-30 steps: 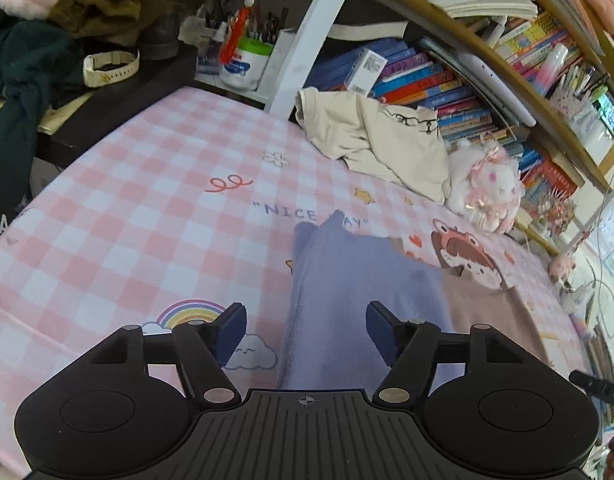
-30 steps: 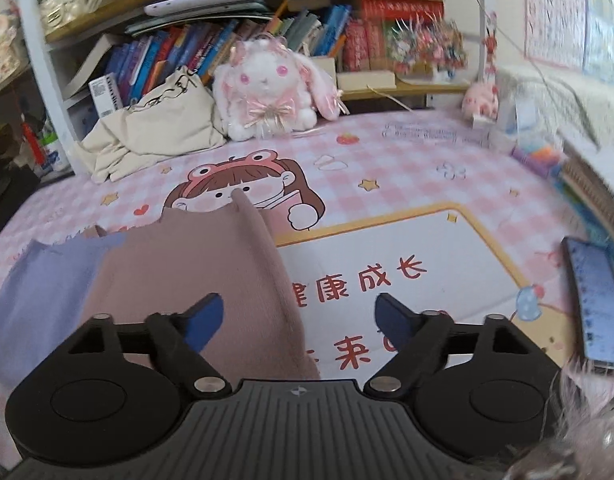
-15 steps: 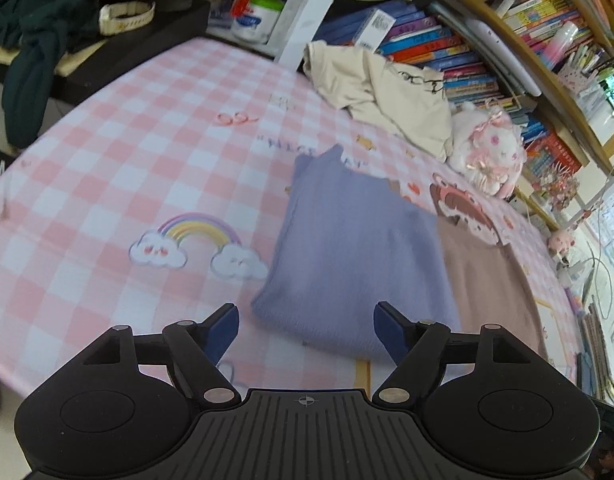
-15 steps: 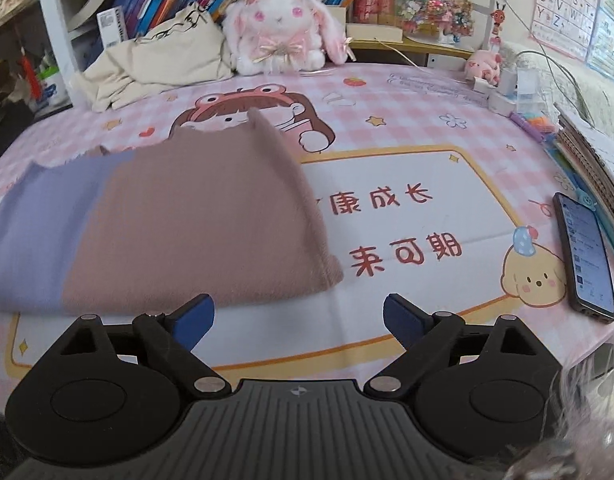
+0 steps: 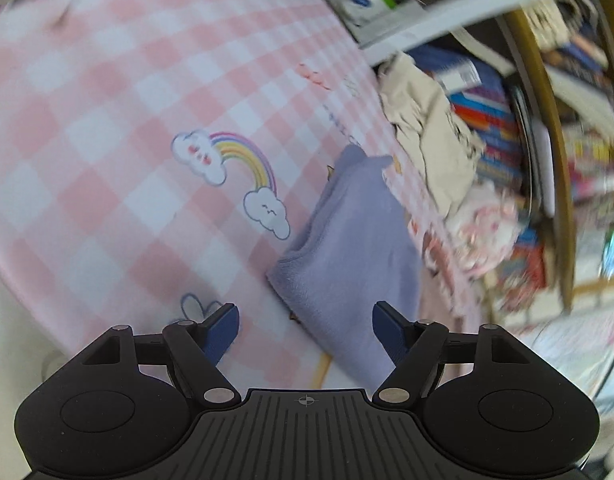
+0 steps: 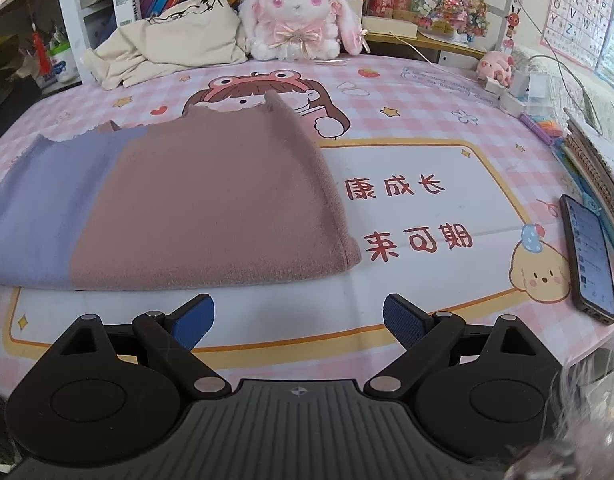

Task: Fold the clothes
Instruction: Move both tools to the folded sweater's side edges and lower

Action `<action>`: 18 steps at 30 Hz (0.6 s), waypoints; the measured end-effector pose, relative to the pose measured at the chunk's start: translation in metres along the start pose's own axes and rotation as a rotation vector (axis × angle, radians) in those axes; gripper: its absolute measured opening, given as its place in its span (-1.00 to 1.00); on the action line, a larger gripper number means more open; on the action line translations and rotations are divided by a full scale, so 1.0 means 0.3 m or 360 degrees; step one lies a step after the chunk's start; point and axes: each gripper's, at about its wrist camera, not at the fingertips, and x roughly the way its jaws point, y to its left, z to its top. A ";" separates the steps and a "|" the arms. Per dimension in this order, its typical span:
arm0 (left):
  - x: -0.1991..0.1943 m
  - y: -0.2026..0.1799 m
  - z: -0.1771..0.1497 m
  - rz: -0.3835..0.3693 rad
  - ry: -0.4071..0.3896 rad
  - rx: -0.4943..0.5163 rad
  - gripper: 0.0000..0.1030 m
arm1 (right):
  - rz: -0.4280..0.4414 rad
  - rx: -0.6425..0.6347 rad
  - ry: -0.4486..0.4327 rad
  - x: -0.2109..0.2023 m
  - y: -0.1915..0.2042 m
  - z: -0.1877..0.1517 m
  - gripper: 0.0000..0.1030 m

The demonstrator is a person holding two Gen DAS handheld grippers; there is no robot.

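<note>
Pink checked bedding (image 6: 407,92), printed with cartoons, carries the task's thing: a folded two-tone garment (image 6: 167,208), lilac on one half and dusty brown on the other, lying flat at about 10 o'clock from the right gripper (image 6: 299,318). In the left wrist view its lilac part (image 5: 359,248) sits at 12 to 1 o'clock, just ahead of the left gripper (image 5: 305,328).

Both tongs are spread wide with nothing between them. Compared with a second ago, each has pulled back toward the near edge of the bed: then the fingers hung over the cloth, now the whole near hem shows clear of them. The left view has also swung and blurred, so that hand is turning away. My reading is that this fold is set down and released, and the piece either takes one more fold or is finished.

Edges matter here. The garment's near hem runs close to the mat's yellow border, its right corner slightly rounded up, which looks like the easiest pinch point. A phone (image 6: 587,256) lies at 3 o'clock, well apart, with notebooks beyond it. A plush rabbit (image 6: 299,12) and a cream bag (image 6: 175,44) crowd the far side at 12 o'clock. Open room lies on the white panel right of the cloth, and on the rainbow print (image 5: 235,176) to its left.
</note>
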 end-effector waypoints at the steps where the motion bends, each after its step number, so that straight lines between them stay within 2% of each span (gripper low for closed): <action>1: 0.006 0.010 0.000 -0.0016 0.0004 -0.0060 0.42 | -0.0007 0.0006 -0.0006 -0.001 -0.003 0.002 0.78; 5: 0.036 0.041 -0.007 -0.0086 -0.0027 -0.0298 0.40 | -0.0035 0.0081 -0.0039 -0.002 -0.032 0.023 0.78; 9: 0.051 0.023 0.000 -0.0050 -0.0111 -0.0368 0.40 | -0.0037 0.0157 -0.0050 0.009 -0.066 0.050 0.69; 11: 0.059 0.014 0.003 -0.0033 -0.0153 -0.0404 0.40 | -0.0038 0.0219 -0.0032 0.028 -0.088 0.067 0.53; 14: 0.071 0.001 0.007 -0.0006 -0.0216 -0.0457 0.39 | -0.0020 0.0340 0.0021 0.070 -0.125 0.084 0.17; 18: 0.082 -0.028 0.011 0.0059 -0.0265 -0.0421 0.19 | 0.0025 0.0393 0.0089 0.126 -0.138 0.082 -0.08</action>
